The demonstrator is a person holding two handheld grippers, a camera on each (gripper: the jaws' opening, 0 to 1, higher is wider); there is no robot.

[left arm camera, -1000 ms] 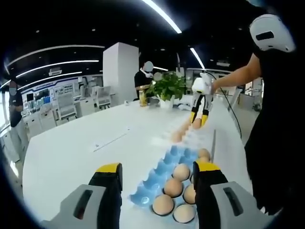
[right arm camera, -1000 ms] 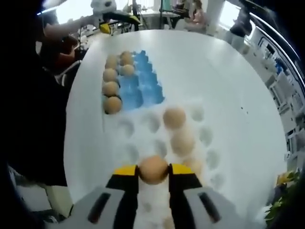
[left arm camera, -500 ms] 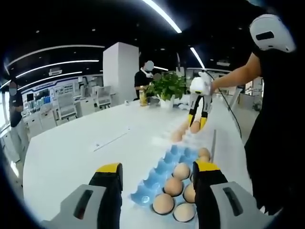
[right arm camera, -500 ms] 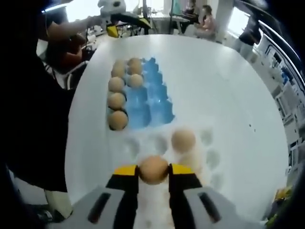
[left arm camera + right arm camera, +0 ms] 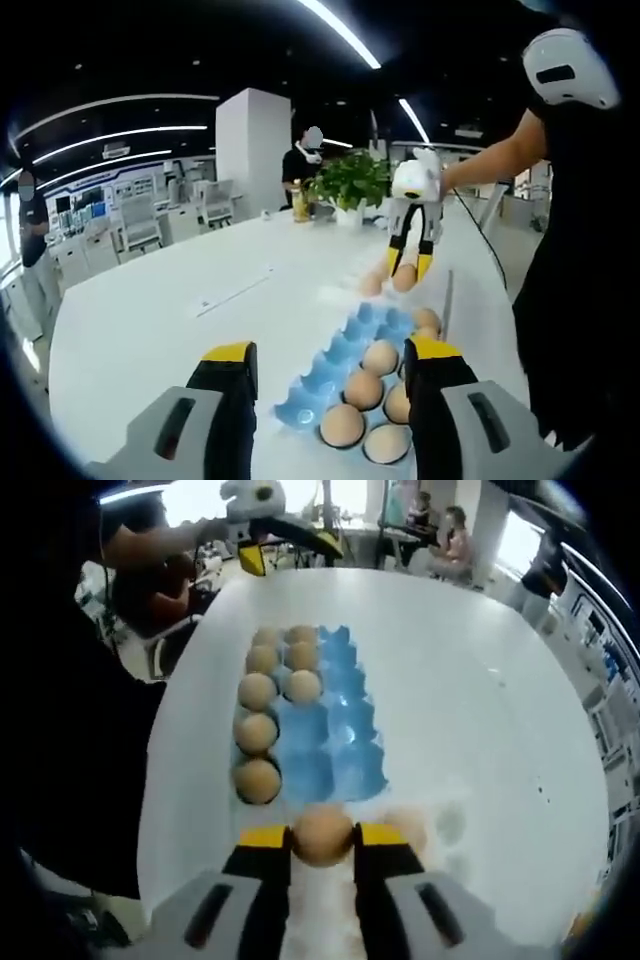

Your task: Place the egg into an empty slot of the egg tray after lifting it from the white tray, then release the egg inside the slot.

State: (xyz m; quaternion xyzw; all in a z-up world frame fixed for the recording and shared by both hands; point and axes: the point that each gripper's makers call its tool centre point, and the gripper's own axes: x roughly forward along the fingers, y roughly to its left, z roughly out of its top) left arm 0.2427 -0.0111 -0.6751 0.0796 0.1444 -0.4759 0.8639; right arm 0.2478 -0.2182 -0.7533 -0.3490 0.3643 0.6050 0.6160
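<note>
the right gripper [image 5: 322, 848] is clamped on the egg [image 5: 322, 834], carrying it above the counter [image 5: 480, 710] toward the blue egg tray [image 5: 340, 730]. next it needs lowering into an empty slot. the left gripper [image 5: 330, 362] hangs with jaws apart.
</note>
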